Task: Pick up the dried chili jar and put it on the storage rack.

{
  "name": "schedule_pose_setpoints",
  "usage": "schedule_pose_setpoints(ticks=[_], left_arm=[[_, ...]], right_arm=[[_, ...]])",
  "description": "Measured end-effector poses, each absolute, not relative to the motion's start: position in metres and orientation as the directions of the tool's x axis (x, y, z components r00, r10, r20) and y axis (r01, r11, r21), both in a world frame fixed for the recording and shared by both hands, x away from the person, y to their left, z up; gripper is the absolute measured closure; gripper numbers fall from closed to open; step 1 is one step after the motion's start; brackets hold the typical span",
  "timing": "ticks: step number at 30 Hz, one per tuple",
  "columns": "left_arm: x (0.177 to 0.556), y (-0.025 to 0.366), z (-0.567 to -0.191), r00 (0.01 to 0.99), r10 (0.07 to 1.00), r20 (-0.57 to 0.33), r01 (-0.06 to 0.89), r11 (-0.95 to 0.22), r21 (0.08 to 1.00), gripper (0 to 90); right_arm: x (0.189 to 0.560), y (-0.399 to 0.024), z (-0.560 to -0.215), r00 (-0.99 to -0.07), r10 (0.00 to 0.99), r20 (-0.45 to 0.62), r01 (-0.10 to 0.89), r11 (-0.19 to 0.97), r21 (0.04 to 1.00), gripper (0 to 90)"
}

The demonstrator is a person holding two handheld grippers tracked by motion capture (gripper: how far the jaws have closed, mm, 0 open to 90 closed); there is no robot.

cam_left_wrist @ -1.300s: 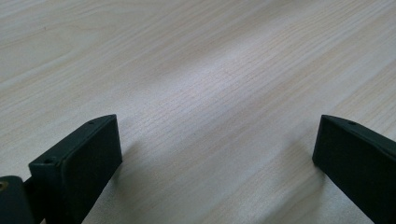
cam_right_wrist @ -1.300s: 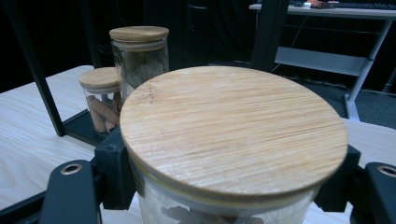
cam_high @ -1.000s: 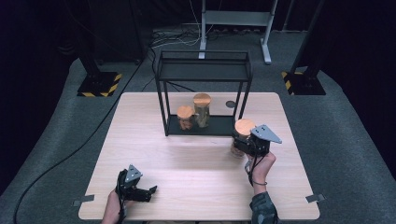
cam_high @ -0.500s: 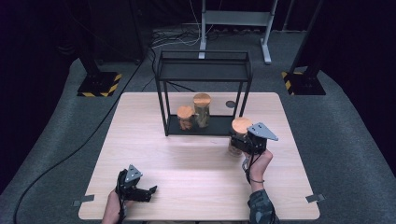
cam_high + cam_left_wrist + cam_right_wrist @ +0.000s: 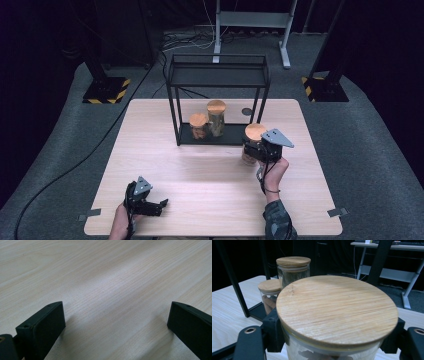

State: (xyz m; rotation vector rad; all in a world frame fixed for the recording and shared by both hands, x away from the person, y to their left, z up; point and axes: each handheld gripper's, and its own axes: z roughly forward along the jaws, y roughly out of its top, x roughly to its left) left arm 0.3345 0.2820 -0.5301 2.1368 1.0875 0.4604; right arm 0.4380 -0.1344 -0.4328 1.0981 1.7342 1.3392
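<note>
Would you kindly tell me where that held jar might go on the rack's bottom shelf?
The bottom shelf is bare to the right of the tall jar. Its left half is crowded: the short jar sits close beside the tall one. The right gripper holds the jar just outside.

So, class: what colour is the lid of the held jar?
Light wood-brown lid, clearest in the right gripper view.

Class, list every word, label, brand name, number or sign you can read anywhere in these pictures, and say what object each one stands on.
None: no readable text anywhere.
The glass jar with the round bamboo lid in the right gripper bears no label.
The two lidded glass jars on the black metal shelf frame: no labels seen.
The yellow-and-black striped stand bases: hazard stripes, no words.
</note>
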Motion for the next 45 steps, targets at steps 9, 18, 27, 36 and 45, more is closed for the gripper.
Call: schedule_pose_setpoints(ticks=[9, 18, 27, 36, 45], left_arm=[[0.334, 0.282, -0.53, 0.587, 0.81, 0.002, 0.567, -0.413, 0.713, 0.8], [0.334, 0.282, -0.53, 0.588, 0.809, 0.003, 0.567, -0.415, 0.712, 0.8], [0.334, 0.282, -0.53, 0.591, 0.807, 0.004, 0.566, -0.418, 0.711, 0.8], [0.334, 0.282, -0.53, 0.591, 0.806, 0.005, 0.565, -0.419, 0.711, 0.8], [0.334, 0.282, -0.53, 0.591, 0.807, 0.004, 0.565, -0.418, 0.711, 0.8]], right_arm=[[0.443, -0.131, -0.432, -0.418, 0.908, -0.016, 0.215, 0.116, 0.97, 24.6], [0.447, -0.127, -0.431, -0.416, 0.909, -0.014, 0.22, 0.115, 0.969, 24.6], [0.453, -0.125, -0.432, -0.411, 0.912, -0.008, 0.224, 0.109, 0.968, 24.6], [0.457, -0.121, -0.431, -0.41, 0.912, -0.004, 0.227, 0.106, 0.968, 24.6], [0.462, -0.117, -0.429, -0.403, 0.915, -0.008, 0.224, 0.108, 0.969, 24.6]])
